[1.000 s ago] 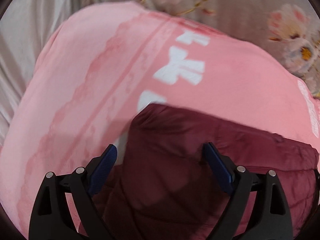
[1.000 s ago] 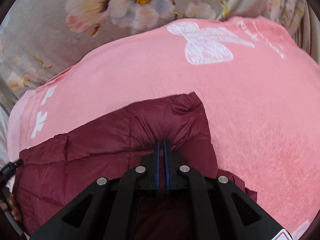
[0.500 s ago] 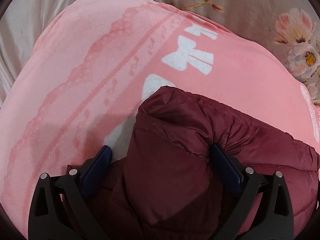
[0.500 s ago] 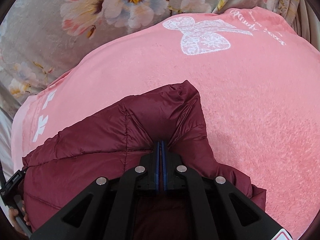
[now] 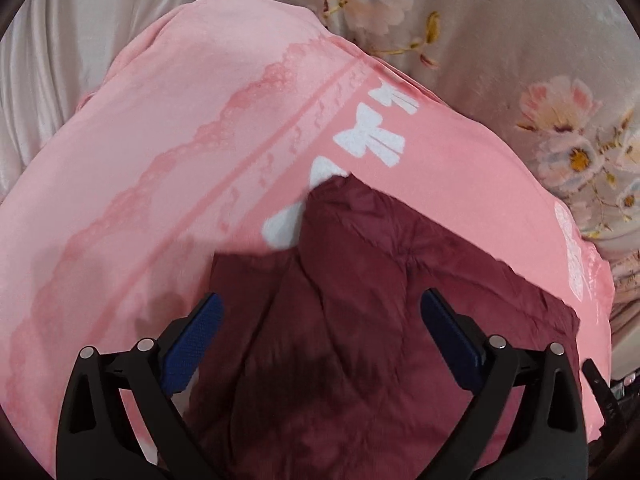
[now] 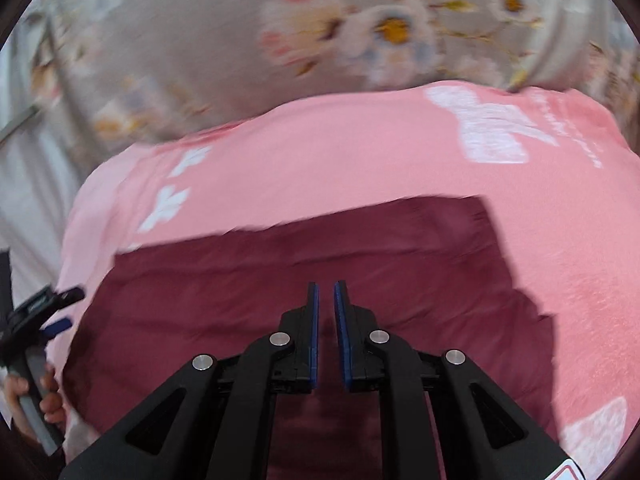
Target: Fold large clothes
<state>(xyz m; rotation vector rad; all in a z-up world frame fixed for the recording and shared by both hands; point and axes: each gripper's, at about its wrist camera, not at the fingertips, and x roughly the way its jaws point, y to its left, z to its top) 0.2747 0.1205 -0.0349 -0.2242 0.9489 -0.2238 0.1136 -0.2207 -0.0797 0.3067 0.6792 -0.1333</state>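
Observation:
A dark red quilted jacket (image 5: 360, 300) lies folded on a pink blanket (image 5: 180, 160). My left gripper (image 5: 320, 312) is wide open above the jacket's left part and holds nothing. In the right wrist view the jacket (image 6: 280, 280) lies flat with a straight far edge. My right gripper (image 6: 325, 292) hovers over it with its pads a narrow gap apart and no cloth between them. The left gripper (image 6: 40, 312) shows at the left edge of that view, held in a hand.
The pink blanket (image 6: 360, 160) has white bow prints (image 5: 372, 136) and lies on a grey floral bedsheet (image 5: 520, 60). Pale satin fabric (image 5: 60, 40) lies at the far left. The right wrist view is blurred by motion.
My right gripper has let go of the jacket's edge and lifted back; its pads have parted slightly. The jacket now lies flat. My left gripper stays open and has pulled back a little.

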